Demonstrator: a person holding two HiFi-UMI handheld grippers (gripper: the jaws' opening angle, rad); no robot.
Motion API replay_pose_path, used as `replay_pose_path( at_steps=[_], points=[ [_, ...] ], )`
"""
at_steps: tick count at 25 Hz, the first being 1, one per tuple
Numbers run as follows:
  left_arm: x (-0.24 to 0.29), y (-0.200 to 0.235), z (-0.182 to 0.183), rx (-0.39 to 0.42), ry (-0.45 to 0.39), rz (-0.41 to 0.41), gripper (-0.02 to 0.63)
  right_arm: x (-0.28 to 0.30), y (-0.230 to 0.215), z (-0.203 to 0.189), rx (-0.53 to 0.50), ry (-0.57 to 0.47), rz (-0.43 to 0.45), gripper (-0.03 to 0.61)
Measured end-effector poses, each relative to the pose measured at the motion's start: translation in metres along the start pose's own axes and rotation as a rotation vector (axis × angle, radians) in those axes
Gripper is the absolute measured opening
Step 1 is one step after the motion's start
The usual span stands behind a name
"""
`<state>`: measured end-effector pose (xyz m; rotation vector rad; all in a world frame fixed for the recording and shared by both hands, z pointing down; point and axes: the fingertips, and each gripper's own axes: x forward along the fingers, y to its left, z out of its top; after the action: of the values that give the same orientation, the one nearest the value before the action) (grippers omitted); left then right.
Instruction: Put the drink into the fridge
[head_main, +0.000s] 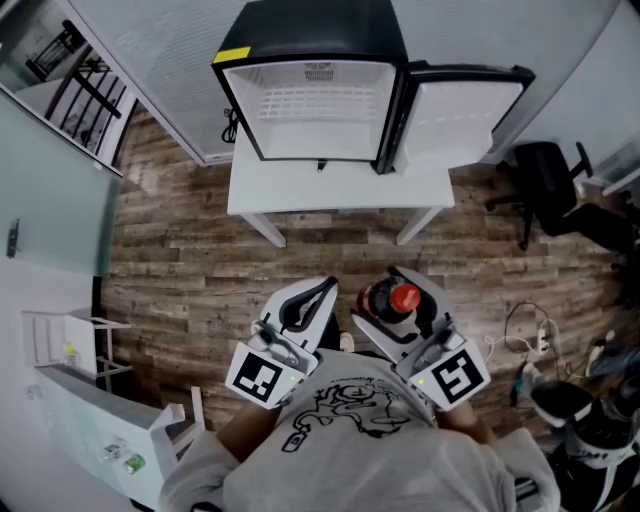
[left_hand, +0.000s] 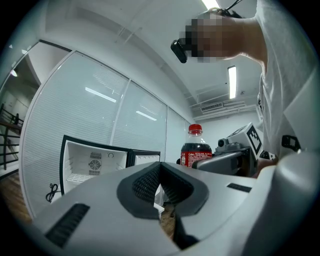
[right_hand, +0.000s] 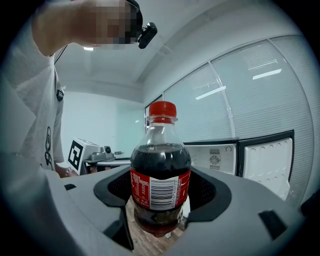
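My left gripper (head_main: 326, 288) is clenched on nothing. The left gripper view (left_hand: 160, 169) shows its dark ribbed pads (left_hand: 146, 183) meeting at the tips, with only a sliver of wood-plank floor (left_hand: 168, 225) showing below them.

Just to the right of those fingers, my right gripper (head_main: 402, 287) grasps the cola bottle (head_main: 393, 300). It stands upright between the pads with its red cap on top. In the right gripper view (right_hand: 161, 196) the pads press the labelled belly of the bottle (right_hand: 160, 172) from both sides, and its base hangs clear below them.

Ahead of both sets of fingers and well apart from them, the black mini fridge (head_main: 318, 100) sits on a white table (head_main: 340, 190). Its door (head_main: 462, 118) is swung open to the right.

Only the head view shows the table and the stretch of floor between my fingers and the fridge. The left gripper view alone shows the bottle (left_hand: 195, 149) side-on in the other gripper's hold. The right gripper view alone shows the barcode label and the left gripper's marker cube (right_hand: 75, 154) off beside the bottle.
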<state>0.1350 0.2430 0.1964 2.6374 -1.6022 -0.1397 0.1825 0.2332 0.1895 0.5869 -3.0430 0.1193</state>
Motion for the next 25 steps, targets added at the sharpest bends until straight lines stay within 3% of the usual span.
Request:
replay_pose_path(
  at_steps=[13, 25],
  points=[
    [0.019, 0.047, 0.007, -0.003, -0.009, -0.023, 0.003, 0.046, -0.019, 0.007, -0.015, 0.009, -0.001, 0.325],
    [0.048, 0.118, 0.016, -0.014, -0.006, -0.046, 0.002, 0.112, -0.052, 0.015, -0.004, 0.023, -0.028, 0.325]
  ],
)
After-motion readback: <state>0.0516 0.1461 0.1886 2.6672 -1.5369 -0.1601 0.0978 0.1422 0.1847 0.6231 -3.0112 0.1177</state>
